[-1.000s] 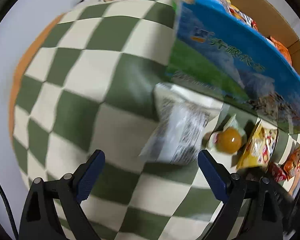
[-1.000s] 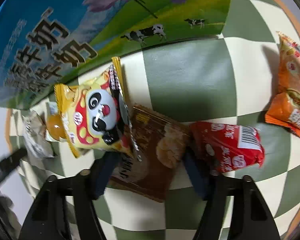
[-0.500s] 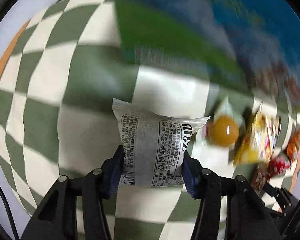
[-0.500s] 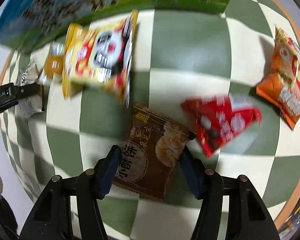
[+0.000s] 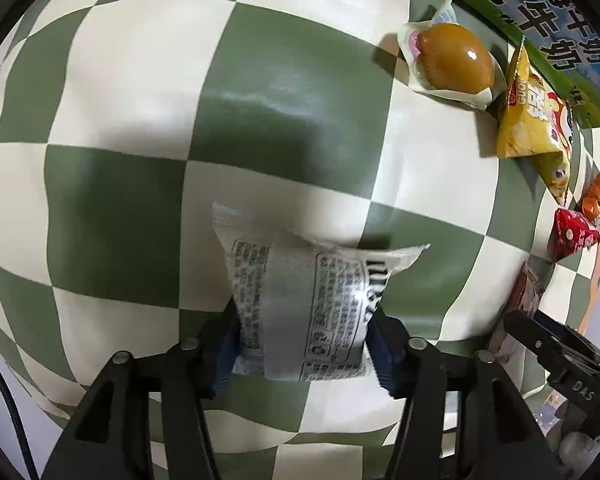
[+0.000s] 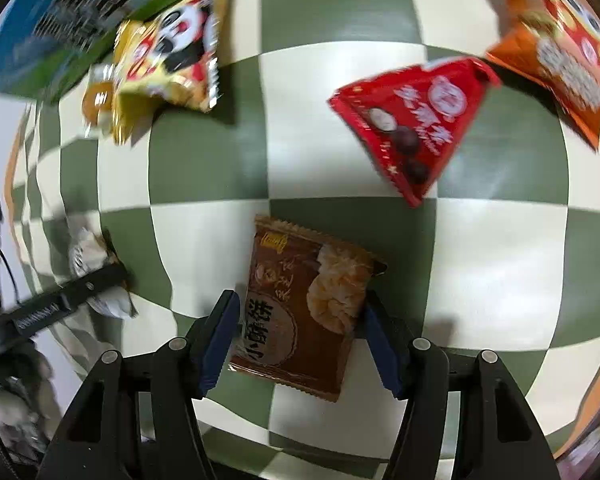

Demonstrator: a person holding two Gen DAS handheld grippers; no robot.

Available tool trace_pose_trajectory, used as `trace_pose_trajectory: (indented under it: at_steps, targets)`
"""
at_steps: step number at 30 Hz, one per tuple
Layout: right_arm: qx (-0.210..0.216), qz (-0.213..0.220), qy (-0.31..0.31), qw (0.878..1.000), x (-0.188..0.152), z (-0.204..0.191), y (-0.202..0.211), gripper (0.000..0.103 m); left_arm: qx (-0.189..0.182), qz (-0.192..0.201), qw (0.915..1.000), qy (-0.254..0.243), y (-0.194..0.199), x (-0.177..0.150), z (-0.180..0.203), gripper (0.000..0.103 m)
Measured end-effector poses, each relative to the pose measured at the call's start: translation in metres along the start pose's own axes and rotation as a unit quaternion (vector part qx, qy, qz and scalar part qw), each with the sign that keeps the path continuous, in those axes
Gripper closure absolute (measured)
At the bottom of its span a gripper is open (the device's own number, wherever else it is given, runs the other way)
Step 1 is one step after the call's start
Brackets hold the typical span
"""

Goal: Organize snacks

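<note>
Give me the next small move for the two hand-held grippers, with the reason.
Probably lift both straight up. The left hand-held gripper pinches the white packet, its jaws having just eased wider, and the right hand-held gripper grips the brown biscuit packet. Both packets appear low over the checkered cloth.

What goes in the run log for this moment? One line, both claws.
left claw: shut on white packet, jaws just eased | right claw: shut on brown biscuit packet | surface: checked cloth

Both wrist cameras face down, close over checkered cloth; shared: yellow panda bag.
</note>
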State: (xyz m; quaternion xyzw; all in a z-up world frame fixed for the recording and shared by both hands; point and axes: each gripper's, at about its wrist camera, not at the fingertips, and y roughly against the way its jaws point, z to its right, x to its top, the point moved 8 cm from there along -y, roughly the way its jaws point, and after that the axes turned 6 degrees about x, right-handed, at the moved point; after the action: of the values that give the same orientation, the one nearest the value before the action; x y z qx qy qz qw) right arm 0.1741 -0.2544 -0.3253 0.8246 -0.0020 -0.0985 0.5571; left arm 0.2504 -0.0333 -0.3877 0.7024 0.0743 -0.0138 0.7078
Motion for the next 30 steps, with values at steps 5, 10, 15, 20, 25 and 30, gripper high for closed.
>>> trace_pose_trajectory:
  at_steps: [5,10,15,20,25,30]
  targets:
    - [0.008,0.003,-0.030,1.000,0.012,0.009,0.004,0.035,0.022,0.005,0.9997,-0.012,-0.010,0.008,0.016,0.042]
    - [-0.019,0.010,-0.024,0.999,0.009,0.010,-0.013,0.033,0.026,0.014,0.9995,-0.008,-0.009,0.003,0.029,0.042]
    - [-0.045,0.025,-0.001,0.999,0.009,0.004,-0.019,0.040,0.039,0.027,0.9988,-0.012,0.010,-0.001,0.001,0.054]
    - [-0.053,0.036,0.022,0.998,-0.006,-0.032,-0.024,0.043,0.034,0.034,0.9987,-0.015,0.022,-0.004,0.001,0.059]
    - [-0.035,0.046,0.034,0.998,-0.010,-0.059,-0.018,0.043,0.020,0.049,0.9983,-0.023,0.052,-0.001,0.006,0.060]
    - [-0.005,0.071,0.059,0.996,-0.010,-0.088,0.013,0.043,-0.013,0.075,0.9964,-0.037,0.098,0.004,0.022,0.060]
